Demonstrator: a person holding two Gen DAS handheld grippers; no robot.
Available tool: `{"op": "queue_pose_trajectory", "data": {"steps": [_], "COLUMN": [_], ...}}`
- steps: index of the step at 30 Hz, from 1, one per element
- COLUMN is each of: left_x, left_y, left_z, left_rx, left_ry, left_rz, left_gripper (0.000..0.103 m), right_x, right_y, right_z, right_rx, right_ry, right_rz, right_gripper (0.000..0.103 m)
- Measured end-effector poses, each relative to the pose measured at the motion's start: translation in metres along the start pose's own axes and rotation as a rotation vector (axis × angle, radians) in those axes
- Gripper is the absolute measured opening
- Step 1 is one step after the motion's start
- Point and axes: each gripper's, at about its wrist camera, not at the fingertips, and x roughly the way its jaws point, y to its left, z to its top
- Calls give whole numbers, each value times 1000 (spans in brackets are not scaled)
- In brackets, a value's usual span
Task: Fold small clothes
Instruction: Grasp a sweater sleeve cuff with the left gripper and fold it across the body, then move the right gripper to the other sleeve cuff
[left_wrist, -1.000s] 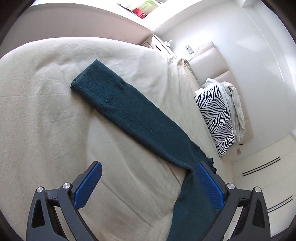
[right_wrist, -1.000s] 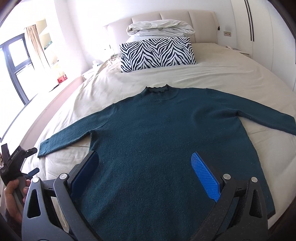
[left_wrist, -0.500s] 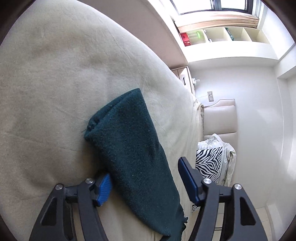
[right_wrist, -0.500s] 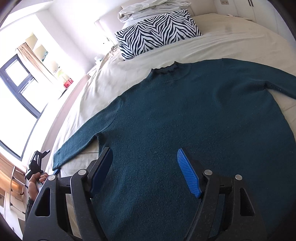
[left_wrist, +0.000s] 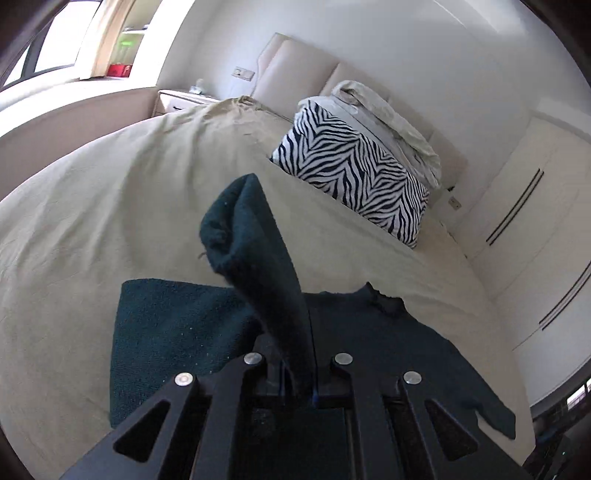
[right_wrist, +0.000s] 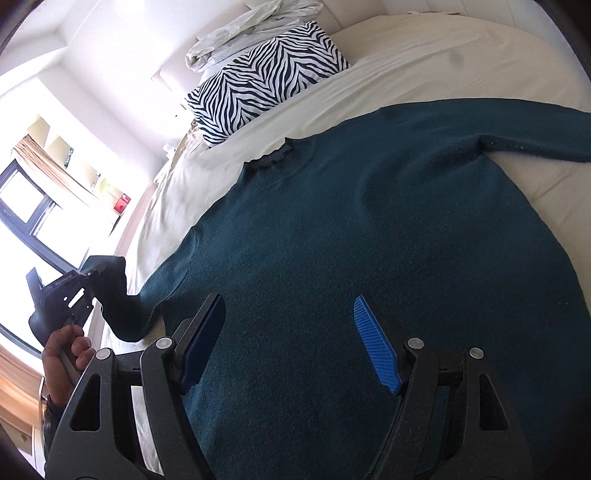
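A dark teal sweater (right_wrist: 369, 229) lies flat on the beige bed sheet (right_wrist: 424, 62), neck toward the pillows. My left gripper (left_wrist: 297, 384) is shut on its left sleeve (left_wrist: 255, 236), and the cuff end stands up past the jaws above the sweater's body (left_wrist: 369, 332). In the right wrist view that same left gripper (right_wrist: 85, 280) is held by a hand (right_wrist: 62, 350) at the bed's left edge, with the sleeve (right_wrist: 118, 295) raised off the sheet. My right gripper (right_wrist: 291, 339) is open low over the sweater's lower body, fabric below its blue pads (right_wrist: 376, 347).
A zebra-striped pillow (left_wrist: 354, 166) and a crumpled white duvet (left_wrist: 388, 110) lie at the padded headboard. A nightstand (left_wrist: 181, 101) and a window are on the left side, white wardrobe doors (left_wrist: 535, 221) on the right. Bare sheet (left_wrist: 92, 203) stretches left of the sweater.
My left gripper shut on the sleeve near its cuff, lifted it and swung round toward the sweater's body. My right gripper narrowed somewhat and sank closer to the sweater.
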Motion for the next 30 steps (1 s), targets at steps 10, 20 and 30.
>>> {"op": "queue_pose_trajectory", "data": {"steps": [10,20,30], "left_x": [78,20,-23], "left_y": [-102,-32,7], "left_z": [-120,-127,-114], "left_rx": [376,143,-2], "left_ry": [206,168,106], "left_rz": [93,31,-46], "left_gripper": [67,83,75], "right_x": [29,149,161], "right_y": [-58,-5,49], "right_z": [40,57,71], "right_rx": [89,163,-114], "right_ry": [101,337,327], "right_rz": [81,216,61], "right_gripper": [72,74,7]}}
